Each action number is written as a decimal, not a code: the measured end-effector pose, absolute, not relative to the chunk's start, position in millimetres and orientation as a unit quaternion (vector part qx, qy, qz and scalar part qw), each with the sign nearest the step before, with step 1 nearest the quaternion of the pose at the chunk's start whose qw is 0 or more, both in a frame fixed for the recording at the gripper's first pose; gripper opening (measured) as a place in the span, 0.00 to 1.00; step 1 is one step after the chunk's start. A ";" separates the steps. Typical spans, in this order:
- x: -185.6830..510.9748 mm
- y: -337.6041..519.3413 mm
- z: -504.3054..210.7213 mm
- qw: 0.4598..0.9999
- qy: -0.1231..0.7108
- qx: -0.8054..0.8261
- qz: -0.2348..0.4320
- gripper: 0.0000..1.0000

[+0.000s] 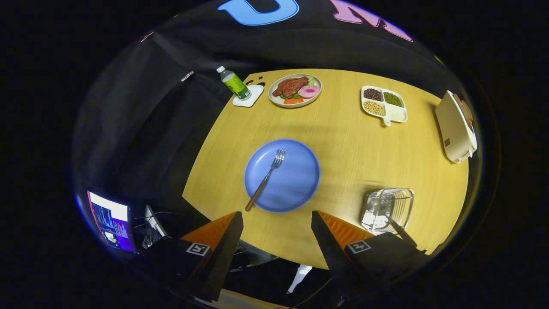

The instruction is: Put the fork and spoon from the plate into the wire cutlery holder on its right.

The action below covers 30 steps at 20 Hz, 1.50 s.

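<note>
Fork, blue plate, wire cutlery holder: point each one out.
Fork (pixel 266 176): gripper view, mid-handle.
Blue plate (pixel 296 180): gripper view, bare surface right of the fork.
Wire cutlery holder (pixel 388 208): gripper view, its wire wall.

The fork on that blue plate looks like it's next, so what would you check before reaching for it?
1. Fork on the blue plate, handle overhanging the rim toward the fingers: ok.
2. Gripper fingers open, holding nothing: ok.
3. Nothing between the fingers and the fork: ok.
4. Wire cutlery holder upright to the plate's right: ok.
5. Spoon already in the holder: cannot tell; a dark handle sticks out of it.
</note>
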<state>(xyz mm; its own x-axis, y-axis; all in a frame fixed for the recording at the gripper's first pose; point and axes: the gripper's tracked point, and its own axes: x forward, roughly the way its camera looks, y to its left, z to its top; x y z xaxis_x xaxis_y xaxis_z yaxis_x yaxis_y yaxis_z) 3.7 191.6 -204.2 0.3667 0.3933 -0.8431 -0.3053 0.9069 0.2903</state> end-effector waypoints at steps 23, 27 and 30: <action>35.8 287.3 -365.4 0.764 0.627 0.112 0.100 0.69; 37.5 299.8 -363.7 0.740 0.647 0.151 0.101 0.46; 38.3 300.3 -365.2 0.733 0.652 0.162 0.106 0.38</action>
